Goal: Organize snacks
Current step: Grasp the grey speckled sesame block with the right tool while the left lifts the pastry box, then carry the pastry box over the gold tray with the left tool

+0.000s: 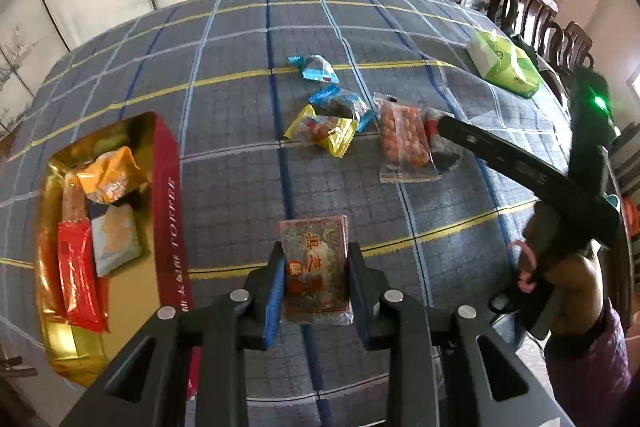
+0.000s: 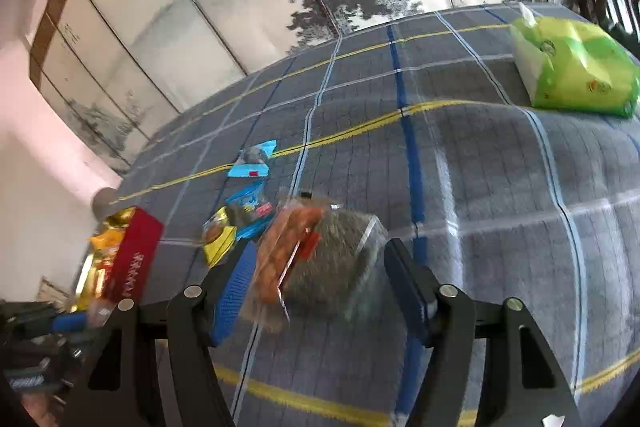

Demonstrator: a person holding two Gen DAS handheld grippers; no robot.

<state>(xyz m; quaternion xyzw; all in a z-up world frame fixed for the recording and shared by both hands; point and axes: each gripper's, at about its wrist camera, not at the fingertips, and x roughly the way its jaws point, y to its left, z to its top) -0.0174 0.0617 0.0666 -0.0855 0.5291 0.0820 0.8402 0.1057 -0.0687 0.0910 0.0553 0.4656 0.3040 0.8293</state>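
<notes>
Left tongs (image 1: 315,281) around brown packet (image 1: 314,267)

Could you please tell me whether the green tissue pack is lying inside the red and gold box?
No, the green tissue pack lies on the checked tablecloth at the far right, well apart from the red and gold box.

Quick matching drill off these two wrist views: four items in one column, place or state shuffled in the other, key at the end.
1. brown-red snack packet
2. orange snack bag
3. green tissue pack
4. yellow wrapped snack

a. inside the red box
b. loose on the tablecloth, mid-table
c. clamped in the left gripper
d. far corner of the table, by the chairs

Pairs: 1-c, 2-a, 3-d, 4-b
</notes>
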